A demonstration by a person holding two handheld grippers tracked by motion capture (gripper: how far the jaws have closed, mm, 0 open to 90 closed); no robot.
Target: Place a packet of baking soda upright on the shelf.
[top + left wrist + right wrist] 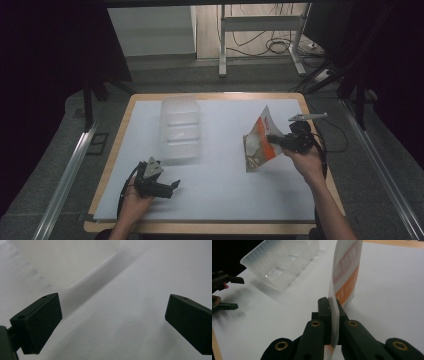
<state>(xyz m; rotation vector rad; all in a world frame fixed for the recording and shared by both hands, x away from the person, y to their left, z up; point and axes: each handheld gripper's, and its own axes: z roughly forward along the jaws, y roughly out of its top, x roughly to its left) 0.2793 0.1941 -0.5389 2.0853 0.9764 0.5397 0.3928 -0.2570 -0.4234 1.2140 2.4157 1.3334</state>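
Table: a wide white sheet (215, 195) covers a light wooden tabletop whose rim shows as a border on all sides.
Container: a clear, frosted plastic rectangular box (180, 129) with inner dividers sits on the far left-of-centre part of the sheet; in the right gripper view (279, 263) its compartments look hollow and see-through.
Pouch: a flat plastic packet (260, 142), white and translucent with an orange panel and red print, lifted over the right half of the sheet, well apart from the box. It stands on edge, tilted, its upper corner pointing away from the person. In the right gripper view (344, 277) it rises thin and slightly curved, the orange band along its lower part and blurred reddish lettering above; the print is too soft to read.
Right gripper: the black two-jaw tool (274, 140) in the person's right hand is clamped tight on the packet's lower edge, the film pinched between its pads (324, 312).
Left gripper: the black tool (172, 186) in the left hand sits low near the front left of the sheet, just in front of the box, its jaws spread wide with nothing between them; its own view shows bare sheet past the two pads (40, 322).
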